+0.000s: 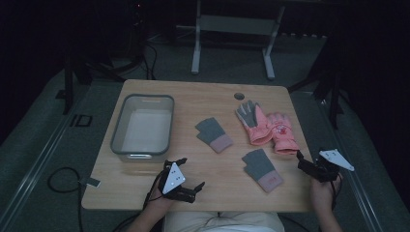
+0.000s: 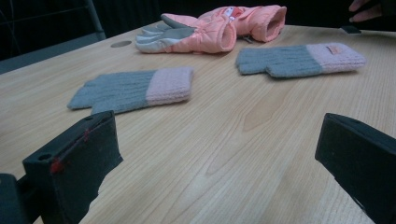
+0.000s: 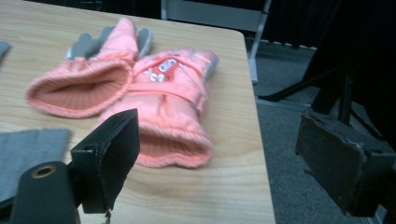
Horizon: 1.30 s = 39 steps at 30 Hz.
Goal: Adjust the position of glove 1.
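Observation:
Two grey knit gloves with pink cuffs lie mid-table, one (image 1: pixel 213 134) (image 2: pixel 135 89) nearer the bin, the other (image 1: pixel 262 168) (image 2: pixel 299 59) toward the front. To their right a pair of pink ski gloves (image 1: pixel 253 122) (image 1: pixel 282 132) lies side by side, cuffs facing the person (image 3: pixel 88 79) (image 3: pixel 173 93). My left gripper (image 1: pixel 192 172) (image 2: pixel 217 135) rests near the front edge, open, with bare wood between its jaws. At the table's right edge my right gripper (image 1: pixel 309 157) (image 3: pixel 219 149) is open, just short of the nearer pink glove's cuff, touching nothing.
A grey plastic bin (image 1: pixel 116 130) stands empty on the left half of the table. A round cable hole (image 1: pixel 239 95) sits near the far edge. Beyond the table stand a white frame's legs (image 1: pixel 196 58) and dark floor. The table's right edge (image 3: pixel 261 177) drops off beside my right gripper.

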{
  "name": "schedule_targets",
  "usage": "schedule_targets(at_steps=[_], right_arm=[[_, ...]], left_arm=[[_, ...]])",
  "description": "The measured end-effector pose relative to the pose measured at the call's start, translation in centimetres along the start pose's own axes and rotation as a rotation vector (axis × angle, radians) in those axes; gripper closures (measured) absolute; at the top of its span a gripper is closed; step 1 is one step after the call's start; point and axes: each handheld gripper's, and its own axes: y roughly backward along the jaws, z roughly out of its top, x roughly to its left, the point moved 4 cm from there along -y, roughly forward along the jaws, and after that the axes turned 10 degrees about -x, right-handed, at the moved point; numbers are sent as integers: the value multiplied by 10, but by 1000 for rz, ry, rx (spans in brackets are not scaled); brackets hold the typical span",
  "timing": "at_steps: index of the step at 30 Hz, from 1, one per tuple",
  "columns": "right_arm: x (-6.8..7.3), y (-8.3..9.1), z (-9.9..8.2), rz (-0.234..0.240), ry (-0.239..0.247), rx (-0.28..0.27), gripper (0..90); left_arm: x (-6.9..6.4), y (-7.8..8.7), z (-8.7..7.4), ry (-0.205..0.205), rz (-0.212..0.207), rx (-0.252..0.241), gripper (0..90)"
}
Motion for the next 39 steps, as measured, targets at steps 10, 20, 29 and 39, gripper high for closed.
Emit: schedule_targets(at_steps=[10, 20, 29, 39], right_arm=[[8, -4, 38, 88, -44, -39, 136], [27, -21, 72, 145, -18, -66, 121], [63, -39, 88, 283, -15, 10, 175], [101, -56, 97, 338, 51, 10, 173]], left_arm=[[-1, -2, 0, 6, -24, 4, 0], [0, -3, 0, 23, -16, 6, 0], [1, -2, 0, 35, -17, -6, 0], [3, -1, 0, 52, -18, -16, 0]])
